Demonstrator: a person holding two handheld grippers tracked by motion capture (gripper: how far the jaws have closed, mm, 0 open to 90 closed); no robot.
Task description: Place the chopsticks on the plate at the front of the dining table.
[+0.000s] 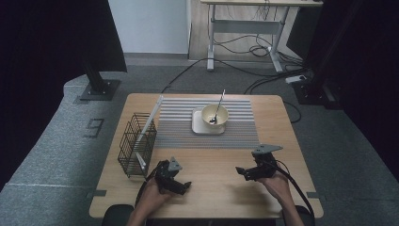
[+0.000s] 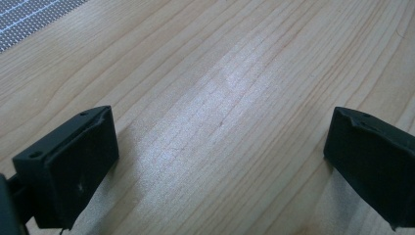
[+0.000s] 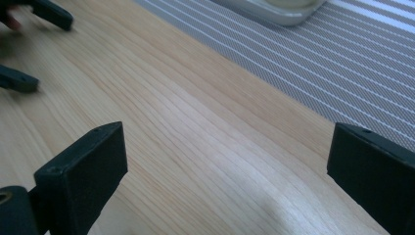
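Both the left gripper (image 1: 184,186) and right gripper (image 1: 241,172) rest with jaws spread wide on bare wooden table (image 1: 216,188), the bowl (image 1: 214,115) well beyond their fingertips.

Grey carpet (image 1: 47,155), far desk (image 1: 263,4)

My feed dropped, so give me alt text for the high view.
Two hand-held grippers, left and right, rest open on the near table. Beyond them a bowl with a spoon sits on a plate on a striped mat; a wire rack stands left.
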